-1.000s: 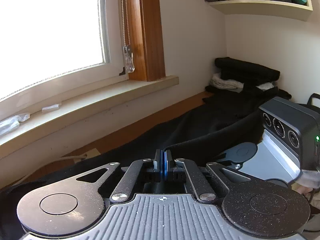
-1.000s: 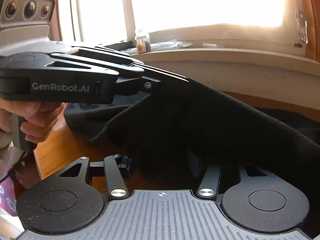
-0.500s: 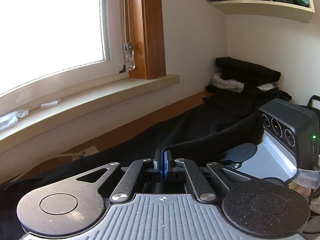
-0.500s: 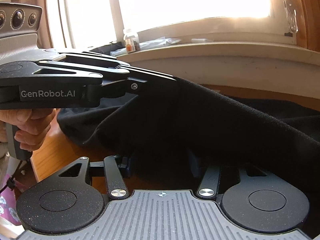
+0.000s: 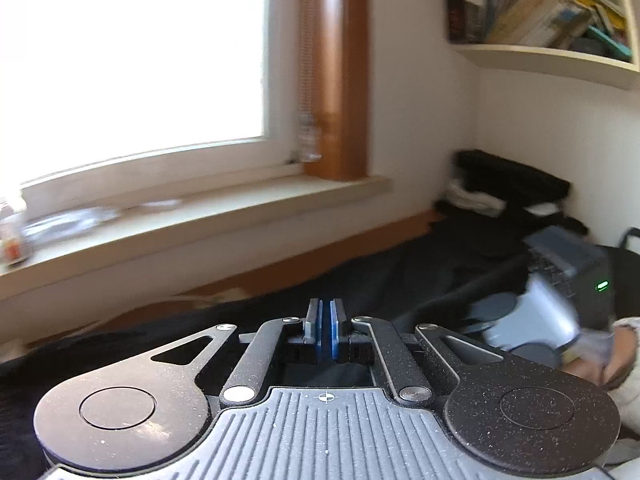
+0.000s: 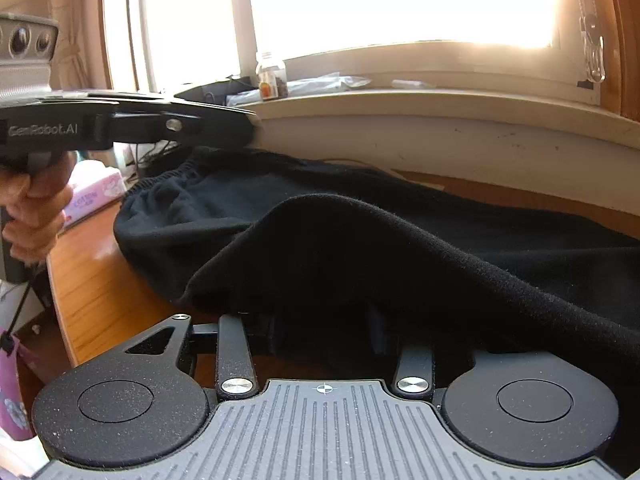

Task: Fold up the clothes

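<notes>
Slipping free, the black garment (image 6: 360, 248) no longer hangs from the left gripper (image 5: 325, 330), jaws pinched empty; right gripper (image 6: 324, 336) buried at six o'clock, state unclear — fold half-laid.

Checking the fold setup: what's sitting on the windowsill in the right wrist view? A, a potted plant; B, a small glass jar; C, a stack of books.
B: a small glass jar with something orange inside stands on the windowsill, above the black garment.

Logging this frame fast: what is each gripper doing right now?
Left gripper: shut; no cloth visible between its pads.
Right gripper: fingertips hidden under the black garment; cannot tell.
</notes>
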A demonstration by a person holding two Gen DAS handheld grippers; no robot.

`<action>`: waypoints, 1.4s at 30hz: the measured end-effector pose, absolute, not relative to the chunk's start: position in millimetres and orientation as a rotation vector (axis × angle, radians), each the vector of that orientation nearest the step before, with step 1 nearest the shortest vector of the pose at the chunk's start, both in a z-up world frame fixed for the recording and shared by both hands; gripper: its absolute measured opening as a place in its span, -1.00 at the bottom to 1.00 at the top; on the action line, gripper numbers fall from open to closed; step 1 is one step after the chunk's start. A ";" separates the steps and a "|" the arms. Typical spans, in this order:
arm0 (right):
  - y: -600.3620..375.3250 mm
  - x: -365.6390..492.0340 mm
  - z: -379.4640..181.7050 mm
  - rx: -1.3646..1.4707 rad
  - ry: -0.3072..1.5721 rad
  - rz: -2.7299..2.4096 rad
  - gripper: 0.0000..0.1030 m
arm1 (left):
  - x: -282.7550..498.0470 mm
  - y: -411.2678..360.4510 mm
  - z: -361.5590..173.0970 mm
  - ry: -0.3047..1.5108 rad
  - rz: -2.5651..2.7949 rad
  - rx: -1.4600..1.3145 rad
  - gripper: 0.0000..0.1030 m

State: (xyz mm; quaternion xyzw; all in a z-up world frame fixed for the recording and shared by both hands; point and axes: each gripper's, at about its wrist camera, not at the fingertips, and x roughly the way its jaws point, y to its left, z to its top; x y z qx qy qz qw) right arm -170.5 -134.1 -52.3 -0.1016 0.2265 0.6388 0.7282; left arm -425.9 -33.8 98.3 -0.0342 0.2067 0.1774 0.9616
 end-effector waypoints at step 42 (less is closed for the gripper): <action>-205.3 -192.9 -58.4 -0.160 0.570 1.549 -0.48 | -551.0 93.6 50.7 0.580 0.794 -0.191 -0.03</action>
